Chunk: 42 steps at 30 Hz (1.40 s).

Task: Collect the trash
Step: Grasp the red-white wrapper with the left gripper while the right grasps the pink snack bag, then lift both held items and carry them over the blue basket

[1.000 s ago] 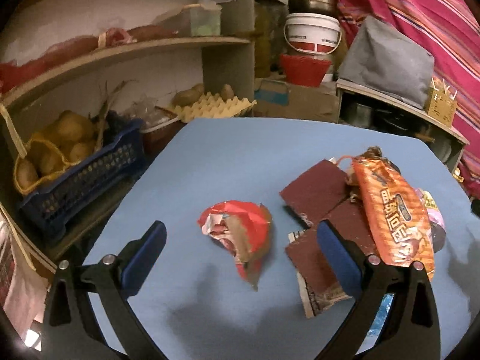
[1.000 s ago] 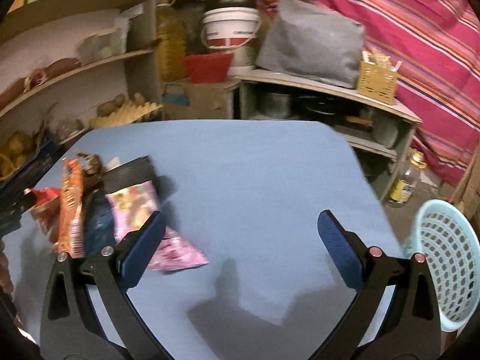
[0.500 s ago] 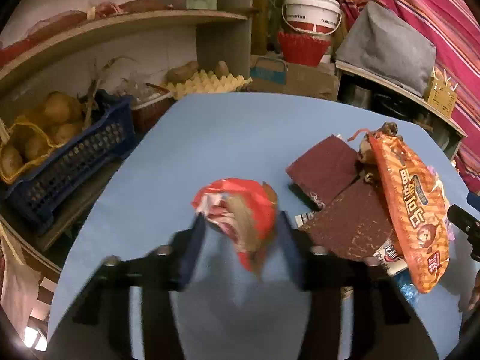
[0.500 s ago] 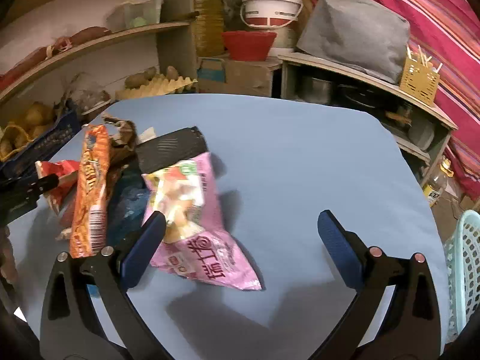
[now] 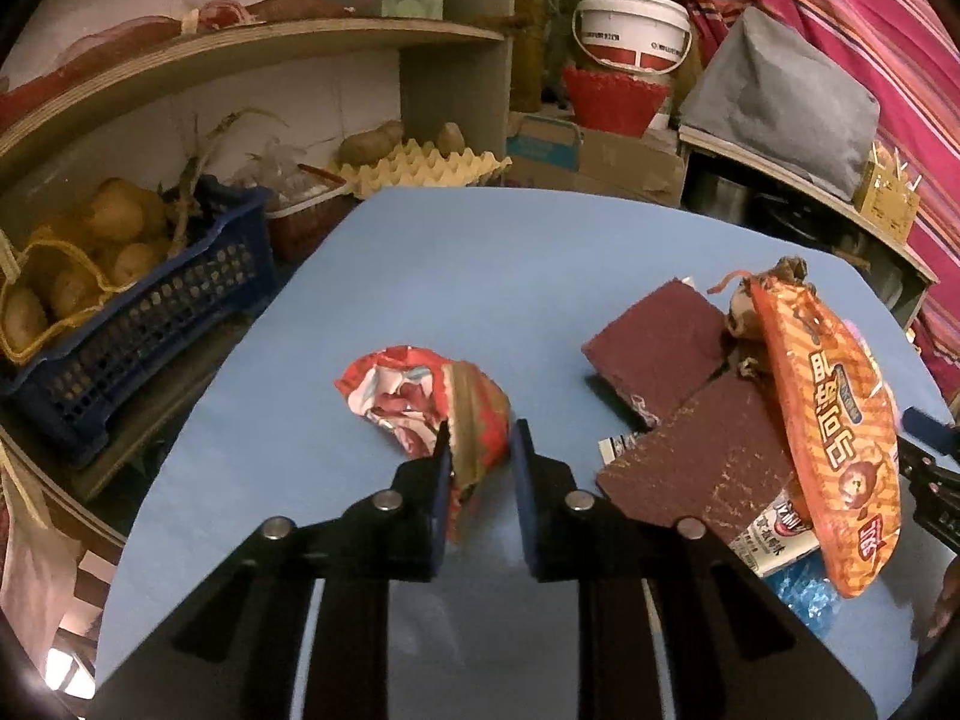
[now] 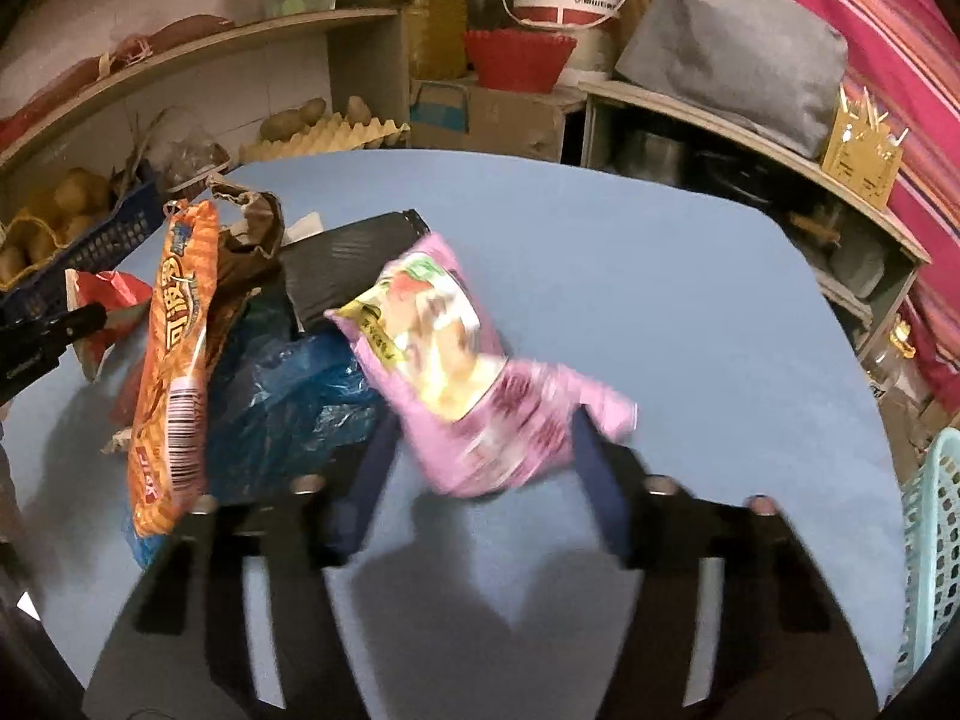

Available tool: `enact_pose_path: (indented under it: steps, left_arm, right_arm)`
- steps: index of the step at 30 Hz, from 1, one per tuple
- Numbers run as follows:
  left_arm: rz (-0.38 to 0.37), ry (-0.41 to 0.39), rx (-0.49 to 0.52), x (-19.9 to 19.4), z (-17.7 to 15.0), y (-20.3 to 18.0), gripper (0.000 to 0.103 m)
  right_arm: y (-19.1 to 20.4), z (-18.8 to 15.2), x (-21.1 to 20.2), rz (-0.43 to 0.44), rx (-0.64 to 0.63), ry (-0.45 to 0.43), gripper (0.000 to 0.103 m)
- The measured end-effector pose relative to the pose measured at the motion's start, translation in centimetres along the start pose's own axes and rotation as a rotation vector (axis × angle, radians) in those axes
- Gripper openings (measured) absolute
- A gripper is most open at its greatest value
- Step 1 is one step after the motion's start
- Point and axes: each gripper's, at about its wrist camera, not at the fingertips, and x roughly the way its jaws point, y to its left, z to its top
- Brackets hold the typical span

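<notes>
Left wrist view: the left gripper point(image 5: 480, 459) enters from the bottom centre of the frame, pointing forward and downward at the blue table point(image 5: 456, 276). Its jaws have just been closing. The lower tail of the crumpled red wrapper point(image 5: 432, 405) sits between the pads; the left pad touches it, while contact at the right pad cannot be confirmed. The wrapper lies on the table at frame centre, apart from the remaining trash. At the right of the frame, two maroon sheets point(image 5: 690, 420) lie under an orange snack bag point(image 5: 834, 444). The tip of the other gripper shows at the right edge.

Right wrist view: the right gripper point(image 6: 480, 468) enters from the bottom of the frame, also angled downward, its arms motion-blurred. Its jaws have just been closing. The pink snack bag point(image 6: 468, 384) stands between the pads at frame centre, lower end blurred. Whether the pads press it cannot be told. To the left lie a blue plastic bag point(image 6: 288, 396), the orange snack bag and a dark flat package point(image 6: 348, 264). A pale green basket point(image 6: 930, 564) stands at the lower right edge, beside the table.
</notes>
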Motion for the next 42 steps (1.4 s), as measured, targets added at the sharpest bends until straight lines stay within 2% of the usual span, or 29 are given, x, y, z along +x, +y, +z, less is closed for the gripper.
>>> enact_pose_path:
  steps: [5, 7, 10, 11, 13, 14, 15, 23, 25, 26, 27, 28, 29, 30, 36, 42]
  left_arm:
    - [0.006, -0.003, -0.012, -0.2, 0.1, 0.4, 0.019]
    - [0.004, -0.008, -0.024, -0.5, 0.1, 0.7, 0.019]
    - [0.003, -0.011, -0.036, -0.7, 0.1, 0.9, 0.019]
    - [0.003, -0.014, -0.037, -0.8, 0.1, 1.0, 0.019]
    - [0.006, -0.016, -0.04, -0.8, 0.1, 1.1, 0.019]
    - [0.005, -0.016, -0.042, -0.8, 0.1, 1.2, 0.018]
    - [0.004, -0.015, -0.045, -0.8, 0.1, 1.2, 0.018]
    - [0.005, -0.008, -0.055, -0.6, 0.2, 1.4, 0.018]
    - [0.01, -0.005, -0.057, -0.4, 0.3, 1.6, 0.018]
    - [0.013, -0.003, -0.062, -0.3, 0.4, 1.7, 0.018]
    - [0.014, 0.0, -0.066, -0.2, 0.5, 1.8, 0.018]
    - [0.015, 0.0, -0.071, -0.2, 0.5, 1.9, 0.018]
    - [0.017, 0.0, -0.074, -0.2, 0.5, 1.9, 0.018]
    - [0.017, -0.001, -0.075, -0.3, 0.5, 1.9, 0.018]
    - [0.029, -0.026, -0.063, -1.2, 0.8, 1.8, 0.018]
    - [0.025, -0.081, -0.085, -3.6, 1.7, 1.8, 0.017]
  right_arm:
    - [-0.4, 0.0, 0.1, 0.023, 0.01, -0.006, 0.008]
    - [-0.6, 0.0, 0.0, 0.027, 0.024, -0.011, 0.004]
    - [-0.9, 0.1, -0.6, 0.037, 0.034, -0.019, 0.004]
    - [-0.9, 0.1, -0.8, 0.037, 0.031, -0.014, 0.006]
    - [-0.9, 0.1, -0.7, 0.019, 0.019, -0.003, 0.039]
    - [-0.8, 0.0, -0.7, -0.003, 0.012, -0.011, 0.07]
    - [-0.8, -0.1, -0.7, -0.013, 0.01, -0.018, 0.077]
    - [-0.8, 1.8, 0.9, -0.097, -0.035, -0.052, 0.076]
    - [-0.9, 2.3, 2.0, -0.115, -0.053, -0.047, 0.068]
    - [-1.1, 2.3, 2.5, -0.115, -0.054, -0.035, 0.056]
    - [-1.4, 2.4, 3.5, -0.093, -0.046, 0.008, 0.034]
    - [-1.5, 2.6, 3.8, -0.07, -0.033, 0.019, 0.021]
    - [-1.8, 2.7, 3.7, -0.058, -0.016, 0.007, 0.01]
    - [-2.0, 2.9, 3.3, -0.051, 0.002, -0.017, 0.004]
    - [-2.3, 3.2, 1.8, -0.056, 0.003, -0.068, 0.002]
    - [-3.3, 3.1, -1.8, -0.068, 0.0, -0.129, 0.002]
